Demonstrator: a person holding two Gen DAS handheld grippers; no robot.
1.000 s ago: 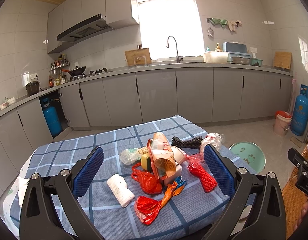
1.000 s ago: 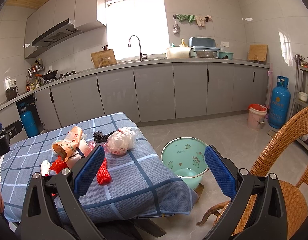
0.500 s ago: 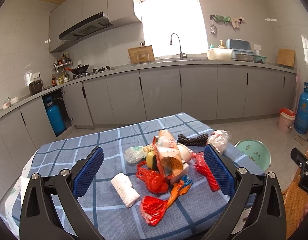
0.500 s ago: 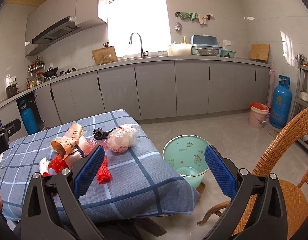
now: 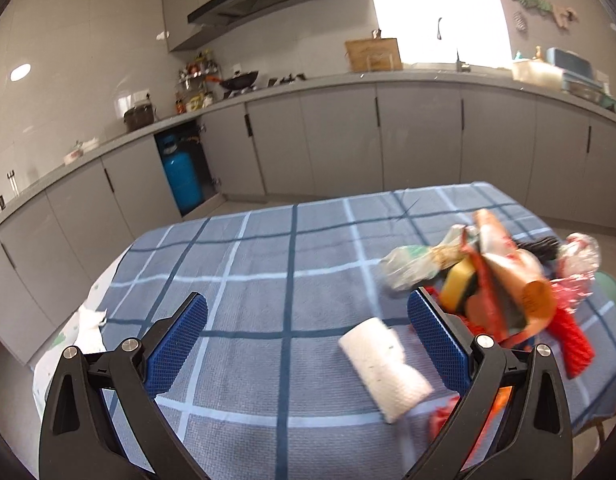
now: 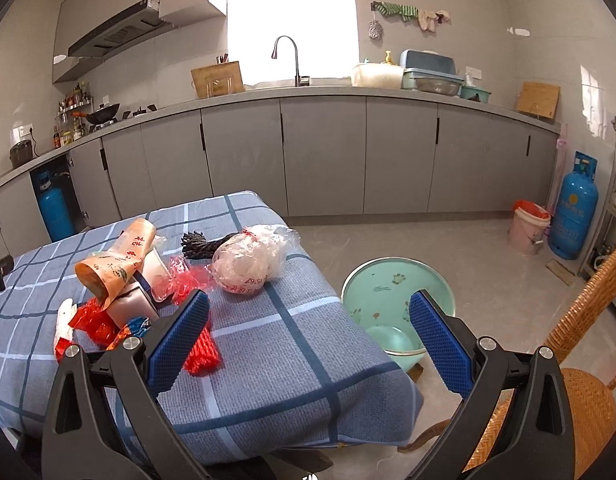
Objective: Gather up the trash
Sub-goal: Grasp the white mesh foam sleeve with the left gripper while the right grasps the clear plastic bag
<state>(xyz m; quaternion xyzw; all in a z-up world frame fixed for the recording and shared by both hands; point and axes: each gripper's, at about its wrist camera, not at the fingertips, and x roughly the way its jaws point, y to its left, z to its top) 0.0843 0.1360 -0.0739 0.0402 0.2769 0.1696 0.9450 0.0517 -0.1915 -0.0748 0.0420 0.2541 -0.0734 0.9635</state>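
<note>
Left wrist view: the left tool point(image 5: 304, 344) hangs low over the checked counter point(image 5: 268, 264), pads spread wide and holding nothing.
Nearest trash: a white paper roll point(image 5: 383, 368) lies on the cloth at about 4 o'clock from the tool's middle, just inside the right pad.
Pile beyond: at 2 o'clock sit a yellow sponge point(image 5: 459, 288), an orange printed wrapper point(image 5: 507, 276), a red net sleeve point(image 5: 571, 344) and a clear bag point(image 5: 411, 268), heaped and touching; motion blur softens them.
Right wrist view: the right tool point(image 6: 308, 340) is also spread and empty, held over the counter's near edge.
Close to it: the red net sleeve point(image 6: 202, 348) lies partly behind the left pad; a knotted white plastic bag point(image 6: 244, 266) rests at 11 o'clock.
Farther: a dark bundle point(image 6: 198, 244) and the orange printed wrapper point(image 6: 120, 260) lie further in.
Receptacle: a green basin point(image 6: 387, 292) stands on the floor just beside the counter, at 1 o'clock.
Step in hand: approach, by my reading; nothing is gripped yet.
Next move: likely centre the left tool on the paper roll, lower, and close gently, since it looks soft; then carry it to the basin.
</note>
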